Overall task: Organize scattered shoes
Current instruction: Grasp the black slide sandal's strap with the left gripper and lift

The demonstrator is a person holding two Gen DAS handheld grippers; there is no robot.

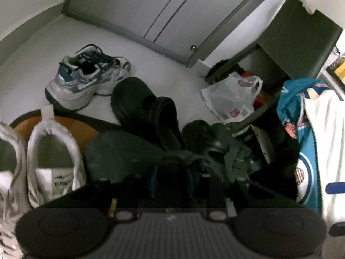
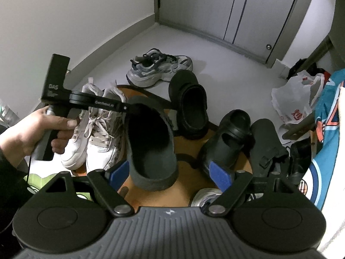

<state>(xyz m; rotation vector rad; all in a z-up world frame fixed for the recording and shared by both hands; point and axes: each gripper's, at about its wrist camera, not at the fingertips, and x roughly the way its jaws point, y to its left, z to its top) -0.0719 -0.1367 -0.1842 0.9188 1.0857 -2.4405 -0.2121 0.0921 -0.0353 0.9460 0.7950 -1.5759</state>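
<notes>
orange mat (image 2: pixel 163 196) under dark slipper (image 2: pixel 151 142) in left gripper (image 2: pixel 131 108)

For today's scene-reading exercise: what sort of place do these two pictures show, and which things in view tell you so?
Probably a home entryway. Shoes lie scattered on the pale floor: grey-blue sneakers, white sneakers and a black clog at a round mat. A closed door stands behind, with a plastic shopping bag dropped nearby.

Black gripper (image 2: pixel 172 173) w/ blue pads (image 2: pixel 221 176), silver pivot screws, ribbed grey body; dark sleeve (image 2: pixel 8 179).
</notes>
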